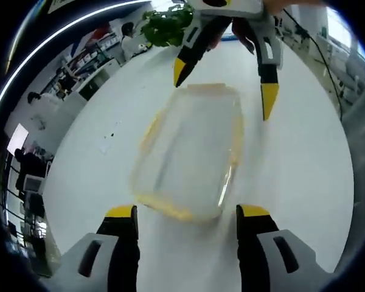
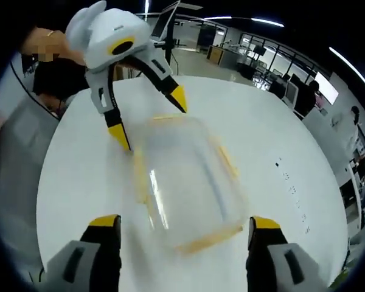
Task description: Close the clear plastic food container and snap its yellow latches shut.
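Note:
The clear plastic container [image 1: 191,152] with yellow latches lies on the white table [image 1: 304,158], blurred by motion. In the left gripper view my left gripper [image 1: 187,213] stands open just short of its near end. My right gripper [image 1: 225,85] comes in from the top, open, its yellow tips straddling the far end. In the right gripper view the same container [image 2: 185,182] lies ahead of my open right gripper [image 2: 184,222], and my left gripper [image 2: 149,115] hangs open over its far end. I cannot tell whether the lid is seated or the latches are down.
A green plant [image 1: 167,24] stands beyond the table's far edge. A person's grey sleeve [image 2: 15,152] borders the table [image 2: 79,182] on the left. Small dark marks [image 2: 289,176] dot the tabletop. Desks and people fill the room behind.

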`<action>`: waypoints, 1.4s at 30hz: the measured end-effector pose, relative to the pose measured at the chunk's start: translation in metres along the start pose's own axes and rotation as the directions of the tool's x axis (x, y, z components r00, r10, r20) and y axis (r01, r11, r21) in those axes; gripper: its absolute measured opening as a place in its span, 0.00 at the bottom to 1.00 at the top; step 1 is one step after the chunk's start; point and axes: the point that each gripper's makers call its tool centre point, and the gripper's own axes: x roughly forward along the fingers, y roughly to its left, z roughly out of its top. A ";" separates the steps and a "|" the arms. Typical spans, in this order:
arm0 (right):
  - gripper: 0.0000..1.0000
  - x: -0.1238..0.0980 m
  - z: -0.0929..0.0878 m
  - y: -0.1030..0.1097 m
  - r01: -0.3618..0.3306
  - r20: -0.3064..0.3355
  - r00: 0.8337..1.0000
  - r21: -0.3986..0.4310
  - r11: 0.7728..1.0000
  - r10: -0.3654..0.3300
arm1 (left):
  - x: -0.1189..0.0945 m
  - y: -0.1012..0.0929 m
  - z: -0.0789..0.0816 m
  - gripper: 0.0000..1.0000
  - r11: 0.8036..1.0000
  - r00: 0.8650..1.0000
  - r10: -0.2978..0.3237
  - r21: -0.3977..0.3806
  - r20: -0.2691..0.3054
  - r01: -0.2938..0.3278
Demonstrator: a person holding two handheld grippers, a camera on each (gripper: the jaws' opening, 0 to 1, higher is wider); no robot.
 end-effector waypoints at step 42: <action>0.92 -0.130 0.008 0.103 0.120 0.374 0.860 0.514 0.849 -0.348 | -0.201 -0.079 -0.017 0.80 0.884 0.884 0.295 -0.455 0.361 -0.109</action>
